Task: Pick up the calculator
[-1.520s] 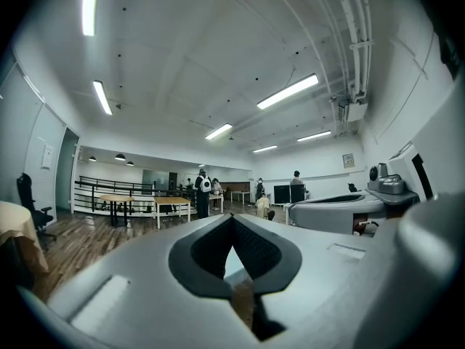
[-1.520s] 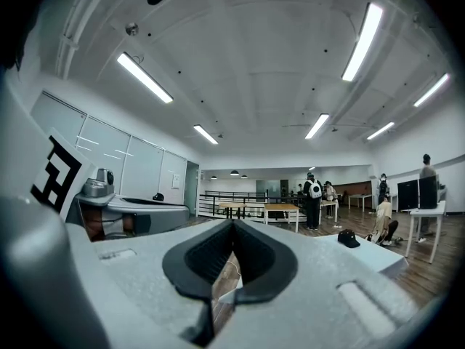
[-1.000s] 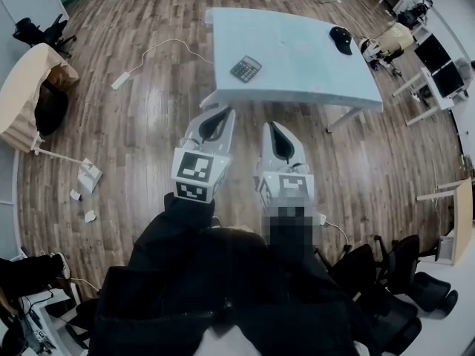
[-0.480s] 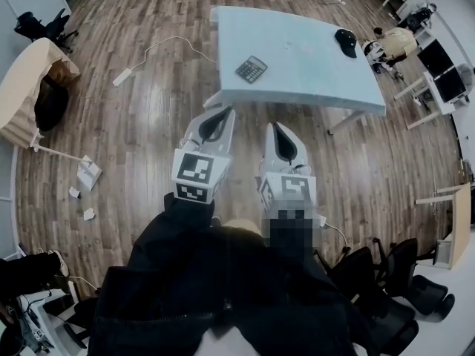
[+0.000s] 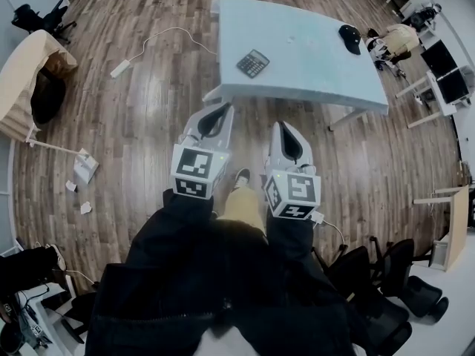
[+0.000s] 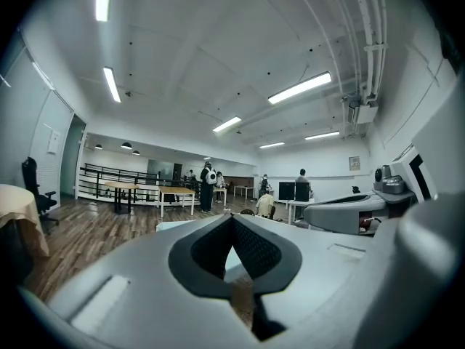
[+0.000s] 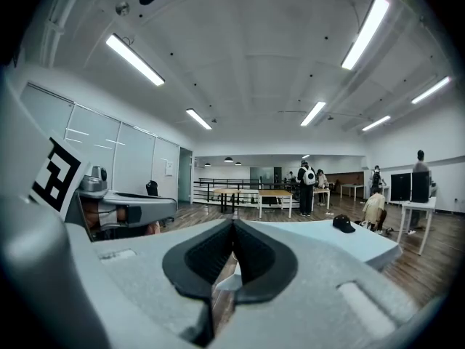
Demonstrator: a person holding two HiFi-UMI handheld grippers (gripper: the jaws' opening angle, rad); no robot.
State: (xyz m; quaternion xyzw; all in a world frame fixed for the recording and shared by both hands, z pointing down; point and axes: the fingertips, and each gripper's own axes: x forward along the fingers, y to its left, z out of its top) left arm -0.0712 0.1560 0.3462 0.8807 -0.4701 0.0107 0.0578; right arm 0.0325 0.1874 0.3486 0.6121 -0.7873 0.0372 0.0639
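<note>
A shoe (image 5: pixel 241 177) has come into view between the grippers. The left gripper (image 5: pixel 225 108) and right gripper (image 5: pixel 279 125) have their jaws closed and empty. The calculator (image 5: pixel 253 63) lies near the tabletop's (image 5: pixel 319 76) near-left corner.

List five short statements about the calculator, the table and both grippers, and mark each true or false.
1. The calculator lies on the table. True.
2. The right gripper holds the calculator. False: its jaws are together on nothing, and the calculator lies untouched on the table.
3. A black cap lies on the table, apart from the calculator. True.
4. The left gripper has its jaws wide apart. False: its jaw tips meet, with nothing between them.
5. The power strip lies on the table. False: it lies on the wooden floor, left of the table.
</note>
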